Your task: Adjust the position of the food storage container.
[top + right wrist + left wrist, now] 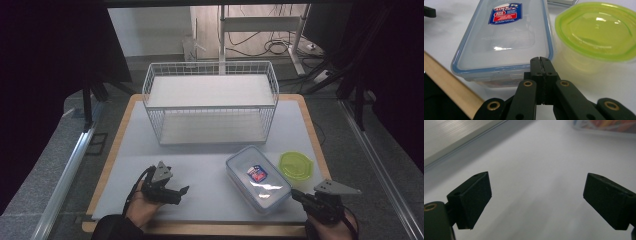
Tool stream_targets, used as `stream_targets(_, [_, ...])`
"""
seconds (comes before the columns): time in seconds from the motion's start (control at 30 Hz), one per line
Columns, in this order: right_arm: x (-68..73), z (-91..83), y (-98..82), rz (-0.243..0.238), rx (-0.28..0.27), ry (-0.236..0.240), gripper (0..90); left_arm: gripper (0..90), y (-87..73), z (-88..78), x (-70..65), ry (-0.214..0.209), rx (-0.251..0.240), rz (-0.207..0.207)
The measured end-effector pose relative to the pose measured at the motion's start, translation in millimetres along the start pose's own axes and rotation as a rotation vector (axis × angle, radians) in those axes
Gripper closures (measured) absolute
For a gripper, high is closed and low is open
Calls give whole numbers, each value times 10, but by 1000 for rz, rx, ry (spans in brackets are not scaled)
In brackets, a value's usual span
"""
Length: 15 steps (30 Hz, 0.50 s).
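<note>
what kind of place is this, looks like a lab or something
Probably a lab or recording workspace, not a home: a staged table holding a white wire basket and two food containers, dark curtains on both sides, and loose cables on the floor behind.

On the bench [150, 150], the wire basket [210, 102] stands at the back. Nearer, the lidded box [257, 178] lies right of centre, the round container [296, 165] just beside its right.

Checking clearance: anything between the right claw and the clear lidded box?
Nothing. In the right gripper view the shut right claw points at the near end of the clear lidded box, with just bare white mat around it.
</note>
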State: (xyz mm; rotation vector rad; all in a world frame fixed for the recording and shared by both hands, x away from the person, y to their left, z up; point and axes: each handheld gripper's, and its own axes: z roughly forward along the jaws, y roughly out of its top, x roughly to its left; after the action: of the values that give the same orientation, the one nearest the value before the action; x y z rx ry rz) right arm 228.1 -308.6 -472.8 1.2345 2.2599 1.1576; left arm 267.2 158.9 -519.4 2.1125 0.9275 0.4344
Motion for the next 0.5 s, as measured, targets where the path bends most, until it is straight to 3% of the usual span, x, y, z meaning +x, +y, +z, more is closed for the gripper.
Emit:
stream_targets(0.07, [4, 38, 34, -9, 1, -9, 900, 107, 75, 60, 10, -24, -9, -5])
stream_targets(0.17, [4, 40, 38, 7, 11, -34, 900, 149, 168, 135, 27, -24, -13, 18])
stream_targets(0.2, [-28, 46, 1, 33, 35, -70, 900, 224, 197, 160, 37, -25, -16, 25])
stream_targets(0.27, [-39, 58, -8, 48, 43, -65, 900, 307, 271, 229, 70, -40, -20, 25])
stream_targets(0.3, [-45, 80, -14, 54, 53, -64, 900, 307, 332, 287, 93, -53, -22, 25])
stream_targets(0.33, [-26, 125, -4, 45, 73, -85, 900, 425, 386, 339, 107, -57, -25, 27])
stream_targets(0.5, [-60, 162, -2, 83, 74, -81, 900, 661, 702, 691, 150, -113, -37, 24])
